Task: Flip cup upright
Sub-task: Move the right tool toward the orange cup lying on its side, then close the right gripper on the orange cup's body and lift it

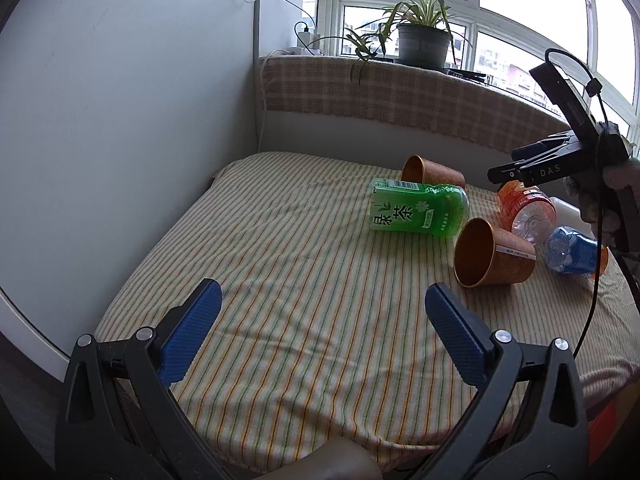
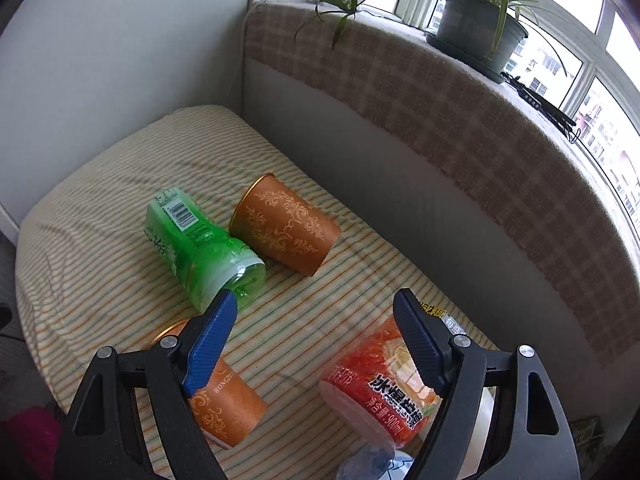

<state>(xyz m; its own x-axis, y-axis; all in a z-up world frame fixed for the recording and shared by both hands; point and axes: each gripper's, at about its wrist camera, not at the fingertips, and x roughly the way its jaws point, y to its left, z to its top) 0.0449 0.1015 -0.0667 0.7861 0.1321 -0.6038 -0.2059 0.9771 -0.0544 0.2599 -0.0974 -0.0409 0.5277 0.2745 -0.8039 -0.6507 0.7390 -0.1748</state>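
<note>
two cups on their sides, both grippers spread wide

from my left gripper [image 1: 322, 312] i see blue pads set far apart with nothing between them, hovering over bare striped cloth [image 1: 280, 280]. ahead and to its right lies the near cup [image 1: 494, 254], orange-brown, on its side, its open mouth turned toward my left camera and a white label strip across its wall. further ahead, past the green tea bottle [image 1: 418, 212], the far cup [image 1: 432, 174] also lies on its side, mouth pointing left, just beside the bottle.

my right gripper [image 2: 314, 314] is likewise wide, gripping nothing. in the left view it hangs in the air [image 1: 520, 170] above the red bottle [image 1: 526, 210], with a blue bottle [image 1: 572, 250] lying beyond the near cup to the right.

from the right camera, the near cup [image 2: 224, 400] lies low and partly behind the left finger [image 2: 210, 344], its base end toward me. the far cup [image 2: 286, 226], with its gold scroll pattern, lies ahead of the fingertips, gold rim turned up-left, touching or almost touching the green tea bottle [image 2: 200, 240], whose base end sits just beside the left fingertip. the red bottle [image 2: 380, 380] lies under the right finger [image 2: 418, 340]; i cannot tell whether they touch.

a potted plant [image 2: 480, 24] stands on the checked sill well ahead.
</note>
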